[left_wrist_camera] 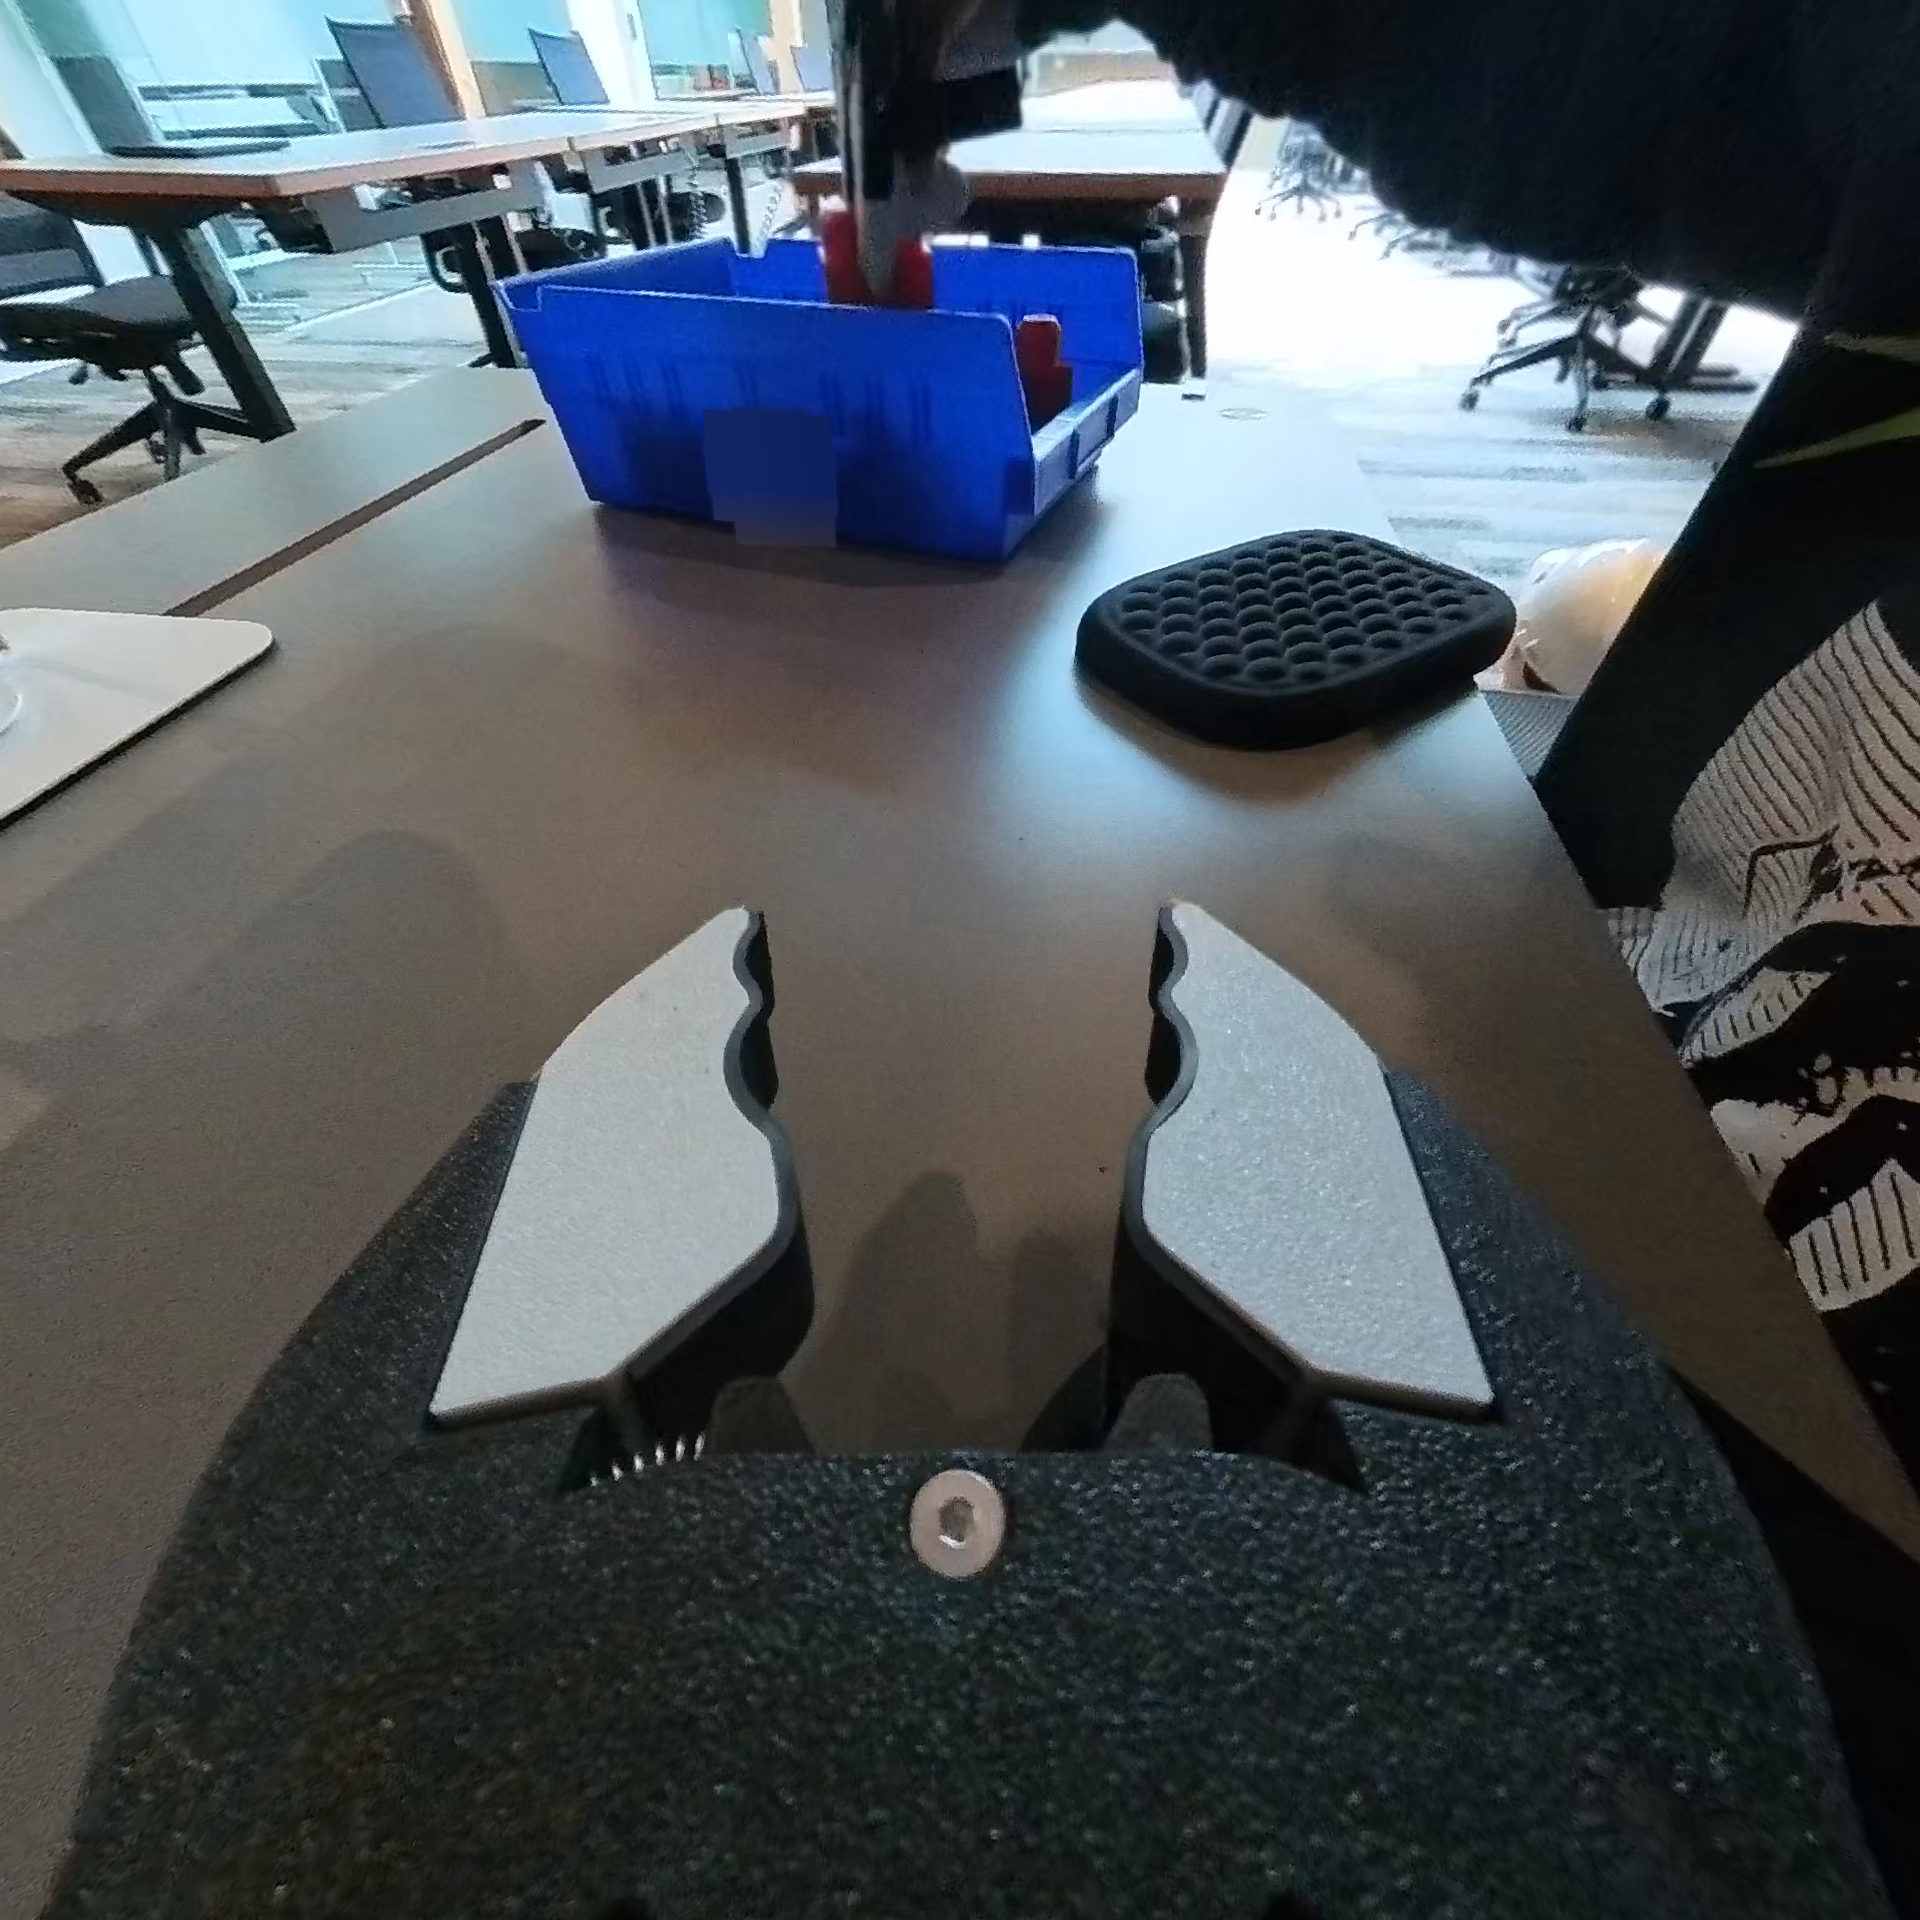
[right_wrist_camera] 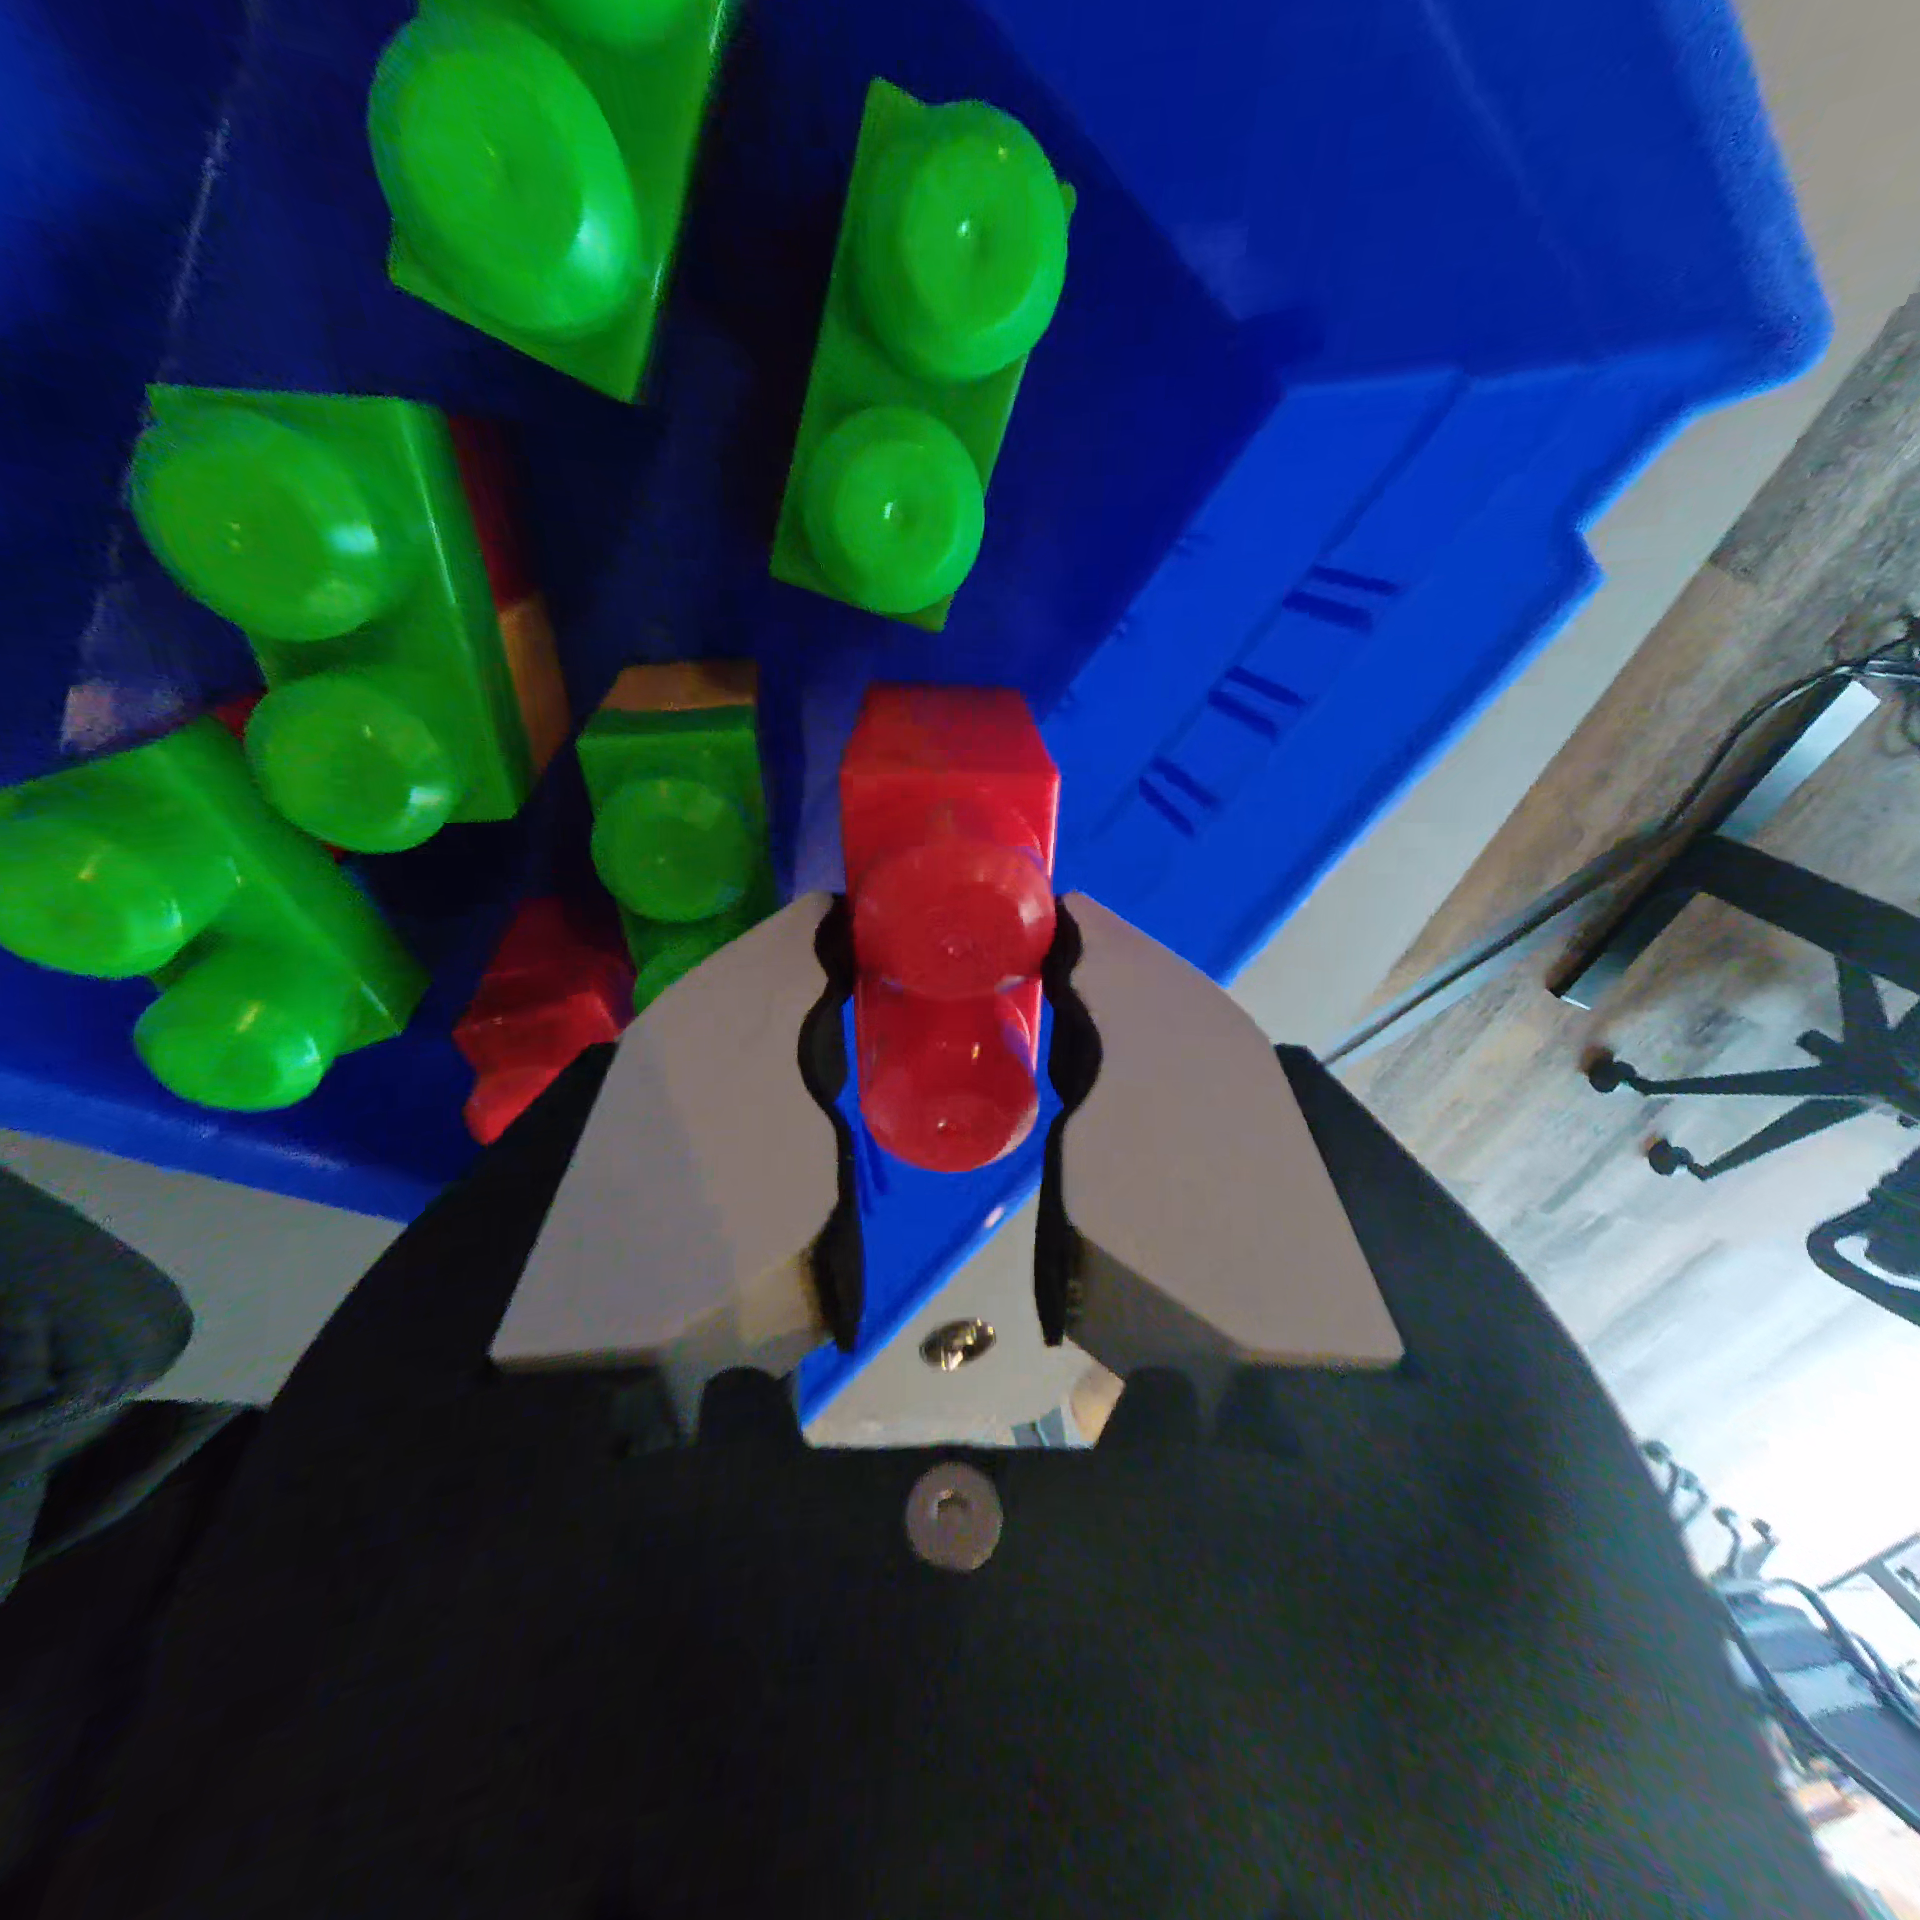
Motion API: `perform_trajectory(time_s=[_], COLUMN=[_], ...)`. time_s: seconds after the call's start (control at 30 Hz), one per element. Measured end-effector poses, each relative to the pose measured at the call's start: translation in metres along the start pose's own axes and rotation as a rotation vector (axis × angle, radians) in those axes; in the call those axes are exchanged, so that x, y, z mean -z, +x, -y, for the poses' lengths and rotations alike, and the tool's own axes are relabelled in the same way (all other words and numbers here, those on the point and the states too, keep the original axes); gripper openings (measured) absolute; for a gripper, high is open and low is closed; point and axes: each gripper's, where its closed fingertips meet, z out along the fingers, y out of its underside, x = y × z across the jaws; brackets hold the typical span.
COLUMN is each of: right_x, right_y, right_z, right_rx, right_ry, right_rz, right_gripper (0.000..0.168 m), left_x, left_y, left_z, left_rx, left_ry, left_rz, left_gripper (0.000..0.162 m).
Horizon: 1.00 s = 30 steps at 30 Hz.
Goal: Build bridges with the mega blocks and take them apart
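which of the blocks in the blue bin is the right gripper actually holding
The red two-stud block, clamped between the right gripper fingers at the blue bin's wall. The green blocks lie loose, untouched.

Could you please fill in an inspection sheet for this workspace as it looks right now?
Surface: brown table, mostly bare.
Job's things: blue bin at the far side, holding green blocks and red ones.
Clutter: black honeycomb mat; white pad at the left edge.
Grippers: left gripper low over the table, jaws apart, empty; right gripper over the bin, jaws closed on a red block.
Cables: dark cable by a distant desk.
Surroundings: office desks and chairs; a person's patterned garment.
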Motion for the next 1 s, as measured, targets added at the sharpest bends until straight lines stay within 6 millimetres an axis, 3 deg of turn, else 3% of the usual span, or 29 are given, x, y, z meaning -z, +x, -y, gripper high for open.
perform_trajectory(time_s=[0.3,0.6,0.73,0.83,1.0], right_x=[-0.03,-0.034,-0.027,-0.016,0.028], right_y=[-0.007,-0.01,-0.008,-0.008,-0.02], right_z=[0.01,0.016,0.017,0.018,0.029], right_rx=[-0.035,-0.025,-0.028,-0.021,0.032], right_ry=[0.001,0.024,0.052,0.085,0.246], right_rz=[0.075,0.079,0.072,0.063,0.002], right_gripper=[0.035,0.035,0.048,0.048,0.052], left_x=[-0.001,-0.001,-0.002,-0.002,-0.002], left_y=[0.003,0.002,0.002,0.003,0.002], left_z=[-0.002,-0.002,-0.002,-0.002,-0.002], left_rx=[-0.017,-0.01,-0.01,-0.014,-0.012], left_ry=[-0.016,-0.014,-0.016,-0.018,-0.017], left_rz=[-0.008,-0.011,-0.012,-0.011,-0.008], left_gripper=[0.07,0.071,0.072,0.072,0.072])
